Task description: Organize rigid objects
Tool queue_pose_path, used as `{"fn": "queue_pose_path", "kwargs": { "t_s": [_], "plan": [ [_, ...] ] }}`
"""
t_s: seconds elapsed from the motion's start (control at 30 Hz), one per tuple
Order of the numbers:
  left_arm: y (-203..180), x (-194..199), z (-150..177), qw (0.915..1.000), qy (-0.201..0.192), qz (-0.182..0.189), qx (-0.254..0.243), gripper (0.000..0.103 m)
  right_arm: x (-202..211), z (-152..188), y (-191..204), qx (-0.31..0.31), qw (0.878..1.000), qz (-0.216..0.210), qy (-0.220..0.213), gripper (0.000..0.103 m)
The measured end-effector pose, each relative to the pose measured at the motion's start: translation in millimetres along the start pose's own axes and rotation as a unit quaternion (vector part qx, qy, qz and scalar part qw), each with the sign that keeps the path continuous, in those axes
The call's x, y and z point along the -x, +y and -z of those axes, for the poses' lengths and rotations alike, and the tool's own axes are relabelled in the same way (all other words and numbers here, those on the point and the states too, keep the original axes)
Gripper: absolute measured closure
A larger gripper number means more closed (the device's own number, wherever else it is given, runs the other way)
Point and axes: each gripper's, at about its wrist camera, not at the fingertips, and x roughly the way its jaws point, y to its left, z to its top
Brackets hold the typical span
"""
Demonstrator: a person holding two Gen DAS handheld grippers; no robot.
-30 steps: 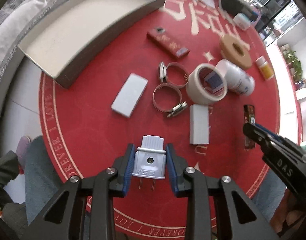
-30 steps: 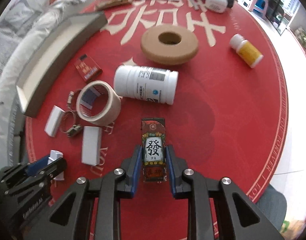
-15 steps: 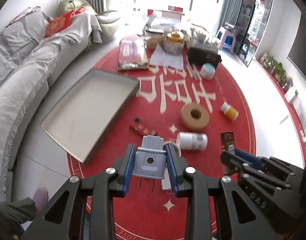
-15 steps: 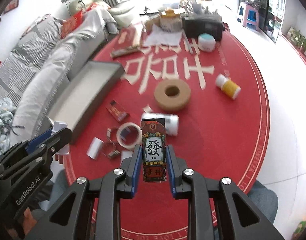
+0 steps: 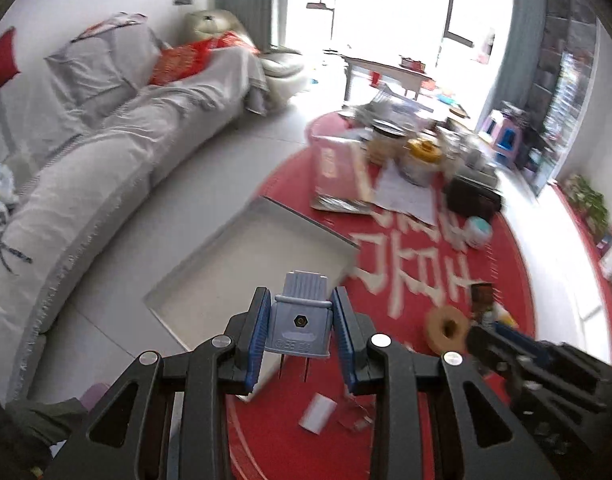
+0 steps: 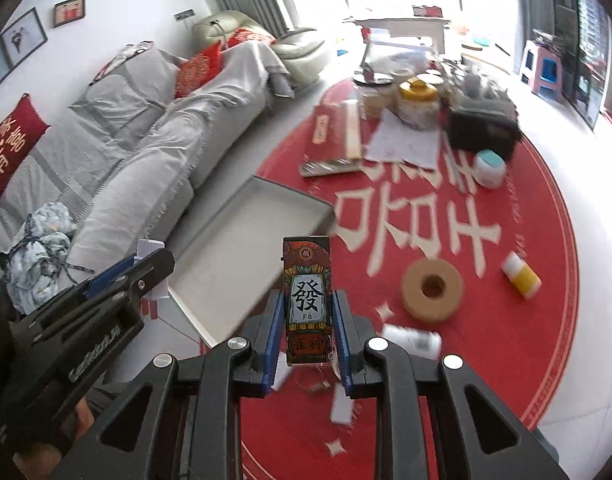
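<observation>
Here, at lower centre of each wrist view, the left gripper (image 5: 301,330) pinches a grey plug adapter (image 5: 301,320) and the right gripper (image 6: 308,320) pinches a patterned lighter (image 6: 307,300), both above the grey tray (image 6: 241,240).

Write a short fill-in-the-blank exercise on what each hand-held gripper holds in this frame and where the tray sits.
1. The left hand-held gripper is shut on a grey-blue ____ with two metal prongs.
2. The right hand-held gripper grips a narrow box printed with a large Chinese ____.
3. The shallow grey tray lies partly on the round ____ rug.

Missing words: plug; character; red
</observation>
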Motion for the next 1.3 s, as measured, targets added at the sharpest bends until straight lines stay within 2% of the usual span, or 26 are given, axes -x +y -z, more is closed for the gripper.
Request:
{"fn": "queue_pose_path", "kwargs": {
  "t_s": [0.07,0.23,0.47,0.57,0.93,1.3],
  "plan": [
    [7,-12,-4,0.9999,0.003,-0.015,-0.003,0.069,-10,-13,11,0.009,1.000,-0.003,-0.002,0.078],
    [27,-48,-5,0.9991,0.031,-0.024,0.018,0.070,-47,-29,26,0.017,1.000,-0.014,0.018,0.078],
    [43,-87,0,0.9967,0.056,-0.050,0.030,0.070,-103,-34,39,0.015,0.998,-0.018,0.062,0.078],
    [49,-101,3,0.9955,0.071,-0.048,0.041,0.070,-120,-34,42,0.016,0.997,-0.023,0.073,0.078],
    [62,-140,10,0.9909,0.105,-0.058,0.061,0.070,-156,-35,46,0.023,0.994,-0.015,0.104,0.078],
    [70,-155,13,0.9883,0.118,-0.068,0.068,0.070,-170,-41,52,0.031,0.993,-0.011,0.109,0.078]
  ]
}}
